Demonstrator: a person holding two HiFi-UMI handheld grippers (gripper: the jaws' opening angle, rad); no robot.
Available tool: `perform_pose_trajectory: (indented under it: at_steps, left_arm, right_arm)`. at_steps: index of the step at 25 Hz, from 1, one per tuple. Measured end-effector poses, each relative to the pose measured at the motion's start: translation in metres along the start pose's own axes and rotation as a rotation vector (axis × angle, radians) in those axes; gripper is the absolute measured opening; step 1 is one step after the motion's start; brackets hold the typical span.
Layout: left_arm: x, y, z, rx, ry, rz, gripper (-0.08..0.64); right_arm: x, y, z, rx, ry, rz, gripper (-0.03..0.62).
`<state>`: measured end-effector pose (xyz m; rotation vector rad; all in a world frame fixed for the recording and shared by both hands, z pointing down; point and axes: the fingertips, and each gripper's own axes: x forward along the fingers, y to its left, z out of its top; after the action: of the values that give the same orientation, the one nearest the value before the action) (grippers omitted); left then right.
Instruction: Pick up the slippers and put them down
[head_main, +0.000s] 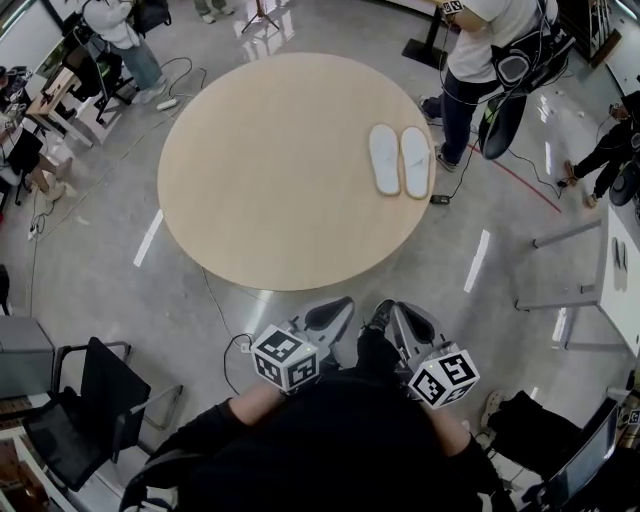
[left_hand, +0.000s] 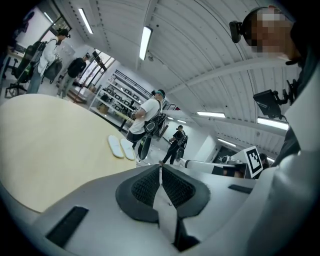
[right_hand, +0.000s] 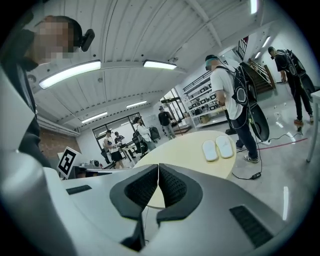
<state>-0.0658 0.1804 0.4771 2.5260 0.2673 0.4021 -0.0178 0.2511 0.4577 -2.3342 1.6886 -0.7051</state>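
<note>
White slippers (head_main: 400, 160) lie paired on the table (head_main: 250, 200), well ahead of both jaw sets. Left gripper (head_main: 332, 312) and right gripper (head_main: 392, 316): jaws pressed together, empty. Risk: arriving unopened, they could shove the slippers off the edge.

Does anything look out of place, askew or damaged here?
Nothing stands out. The white slippers lie flat, side by side, near the far right edge of the round table; left gripper and right gripper are shut, empty.
</note>
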Motion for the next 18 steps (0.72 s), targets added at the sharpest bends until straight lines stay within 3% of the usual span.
perform_pose_trajectory:
  at_steps: [7,12,18]
  left_arm:
    - [0.051,0.030,0.047,0.032,-0.022,0.056,0.025]
    - [0.126,0.050,0.086,0.026,-0.034,0.120,0.026]
    - [0.181,0.051,0.102,0.013,-0.056,0.194,0.025]
  right_arm:
    - [0.046,-0.050,0.043,0.019,-0.013,0.033,0.014]
    - [0.077,-0.125,0.089,0.064,-0.019,0.075,0.014]
    - [0.082,-0.187,0.112,0.115,-0.005,0.105,0.014]
